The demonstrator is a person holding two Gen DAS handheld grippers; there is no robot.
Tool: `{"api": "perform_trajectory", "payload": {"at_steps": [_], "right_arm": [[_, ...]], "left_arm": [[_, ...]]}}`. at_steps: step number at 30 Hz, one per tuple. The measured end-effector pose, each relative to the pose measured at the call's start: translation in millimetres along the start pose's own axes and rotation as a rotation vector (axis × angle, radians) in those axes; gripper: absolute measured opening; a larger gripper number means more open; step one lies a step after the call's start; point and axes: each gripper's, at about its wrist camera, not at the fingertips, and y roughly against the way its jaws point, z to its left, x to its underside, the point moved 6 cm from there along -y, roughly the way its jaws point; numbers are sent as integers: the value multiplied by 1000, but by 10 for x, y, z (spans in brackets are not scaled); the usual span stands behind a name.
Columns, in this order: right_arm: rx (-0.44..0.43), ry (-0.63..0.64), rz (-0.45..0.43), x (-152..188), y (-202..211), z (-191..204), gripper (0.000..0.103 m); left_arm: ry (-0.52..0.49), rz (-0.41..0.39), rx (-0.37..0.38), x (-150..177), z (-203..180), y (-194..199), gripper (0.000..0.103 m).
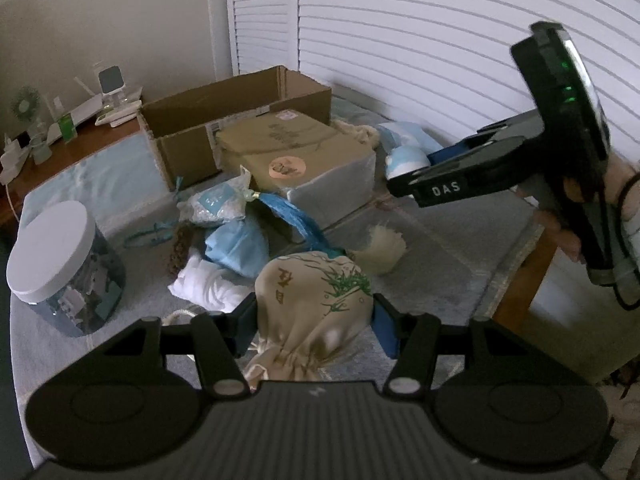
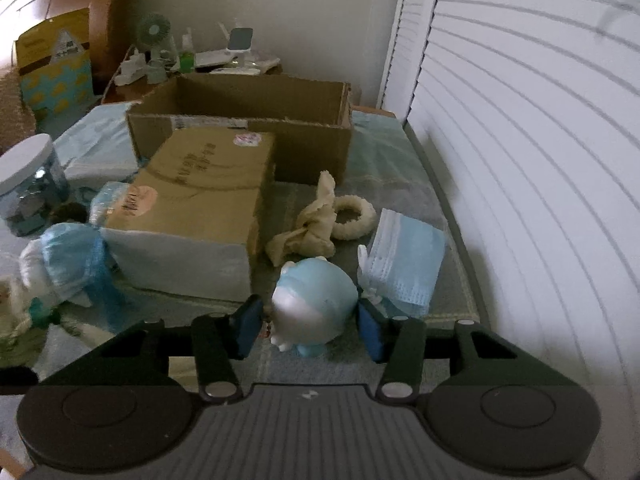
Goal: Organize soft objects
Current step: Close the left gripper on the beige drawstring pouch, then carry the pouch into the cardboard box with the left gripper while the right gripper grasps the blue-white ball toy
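My left gripper (image 1: 314, 330) is shut on a beige drawstring pouch (image 1: 316, 304) with green print, its blue pads pressed on both sides. Beyond it lies a pile of soft things: a blue cloth (image 1: 236, 246), a white cloth (image 1: 208, 284), a clear bead bag (image 1: 216, 204), a blue mesh ribbon (image 1: 296, 220) and a cream tuft (image 1: 382, 248). My right gripper (image 2: 311, 326) stands open around a blue-and-white plush toy (image 2: 316, 306); I cannot tell whether the pads touch it. The right gripper also shows in the left wrist view (image 1: 416, 190). Blue face masks (image 2: 408, 256), a cream ring (image 2: 354, 216) and a beige cloth (image 2: 308, 228) lie behind the plush.
An open cardboard box (image 2: 240, 120) stands at the back, a closed tan box (image 2: 192, 208) in front of it. A white-lidded jar (image 1: 60, 268) stands at the left. A side table with a fan (image 2: 154, 36) and small devices is behind. Louvered doors (image 2: 520, 140) close the right side.
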Motion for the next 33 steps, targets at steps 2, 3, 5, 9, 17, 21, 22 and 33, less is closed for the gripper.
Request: {"api": "perform_trajectory", "payload": {"at_steps": [2, 3, 5, 9, 17, 21, 22, 33], "right_arm": [[-8, 13, -11, -24, 102, 21, 56], [-9, 18, -15, -38, 152, 28, 56], [-18, 24, -32, -70, 251, 34, 56], [-38, 20, -62, -136, 432, 20, 56], [-82, 19, -93, -210, 663, 30, 56], [-95, 19, -104, -246, 719, 28, 56], [-98, 19, -106, -257, 724, 25, 56], [-101, -20, -107, -386, 637, -79, 56]], "left_arm": [[-10, -1, 5, -35, 1, 44, 58], [-17, -2, 5, -59, -3, 70, 58], [-37, -7, 4, -119, -7, 139, 58], [-69, -15, 7, -317, 27, 266, 58], [-111, -40, -5, -837, 197, 377, 58], [-130, -74, -31, -1221, 320, 349, 58], [-139, -81, -36, -1328, 341, 322, 58], [-225, -101, -58, -2236, 498, -347, 58]]}}
